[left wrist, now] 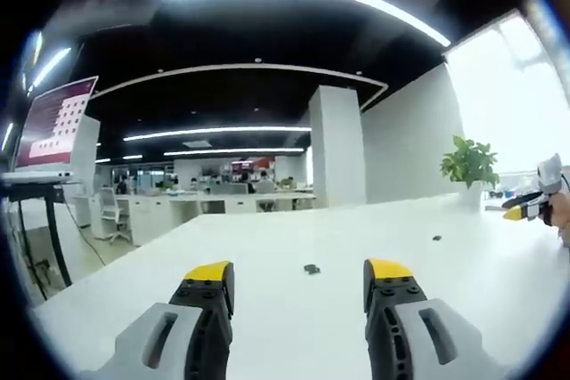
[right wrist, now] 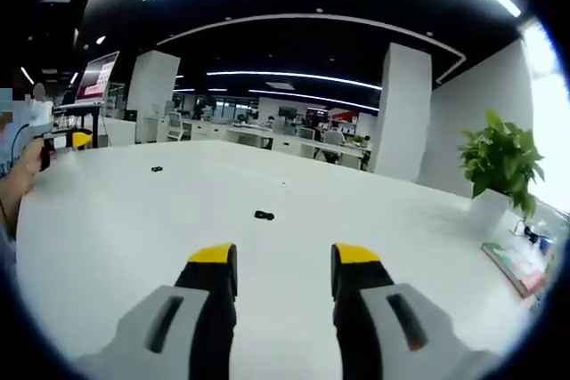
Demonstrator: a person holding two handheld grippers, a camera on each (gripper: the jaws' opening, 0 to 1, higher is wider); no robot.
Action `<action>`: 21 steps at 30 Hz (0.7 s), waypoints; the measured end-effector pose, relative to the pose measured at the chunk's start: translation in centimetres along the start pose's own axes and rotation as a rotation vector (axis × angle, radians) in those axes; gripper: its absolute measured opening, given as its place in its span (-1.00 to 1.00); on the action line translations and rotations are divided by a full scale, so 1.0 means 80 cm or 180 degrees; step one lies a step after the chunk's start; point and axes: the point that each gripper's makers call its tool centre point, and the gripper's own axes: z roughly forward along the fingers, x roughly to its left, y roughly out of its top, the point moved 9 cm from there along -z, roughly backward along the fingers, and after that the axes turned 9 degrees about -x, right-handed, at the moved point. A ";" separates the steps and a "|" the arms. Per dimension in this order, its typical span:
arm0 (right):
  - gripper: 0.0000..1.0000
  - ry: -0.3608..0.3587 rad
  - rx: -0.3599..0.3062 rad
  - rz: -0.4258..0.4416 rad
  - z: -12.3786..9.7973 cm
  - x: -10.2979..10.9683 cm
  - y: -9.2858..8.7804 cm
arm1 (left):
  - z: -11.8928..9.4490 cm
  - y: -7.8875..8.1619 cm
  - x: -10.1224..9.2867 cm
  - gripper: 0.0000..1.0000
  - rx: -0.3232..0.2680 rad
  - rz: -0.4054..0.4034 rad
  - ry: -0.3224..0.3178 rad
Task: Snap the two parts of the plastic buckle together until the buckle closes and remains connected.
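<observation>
- Buckle parts are lying apart on the white counter (left wrist: pixel 267 309): in the left gripper view one small dark piece (left wrist: pixel 311 269) is sitting just ahead of my left claw (left wrist: pixel 301 275), roughly between its two yellow-tipped jaws, and a second, smaller dark speck (left wrist: pixel 436 238) is resting farther off toward the right.
- Both pieces are looking black and flat, too small for me to make out prongs or a socket, and I cannot tell which half is which.
- I am holding my left claw open over the counter, jaws spread wide, gripping nothing.
- In the right gripper view, I am holding my right claw (right wrist: pixel 283 257) open as well, jaws parted and empty, hovering above the counter.
- Ahead of it one dark buckle piece (right wrist: pixel 262 215) is lying in the middle of the counter, and another (right wrist: pixel 157 169) is sitting well apart from it, farther back toward the left.
- My right claw is also showing at the right edge of the left gripper view, and my left claw with my hand (right wrist: pixel 27 169) is showing at the left edge of the right gripper view.
- A potted plant (right wrist: pixel 500 171) is standing on the counter's far right side, with a book (right wrist: pixel 512 266) lying near it.
</observation>
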 end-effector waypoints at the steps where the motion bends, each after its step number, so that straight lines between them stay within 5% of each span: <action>1: -0.15 0.0002 -0.0013 0.0000 0.000 0.000 0.001 | 0.000 0.002 0.000 0.20 0.0000 0.0014 0.0006; 9: -0.16 0.0051 -0.0040 0.0002 0.000 0.002 0.001 | 0.004 0.025 -0.001 0.20 -0.0036 -0.0075 -0.0124; 21: -0.18 0.0107 -0.0043 0.0005 0.004 0.004 0.001 | 0.048 0.049 0.015 0.19 0.0203 -0.0063 -0.0289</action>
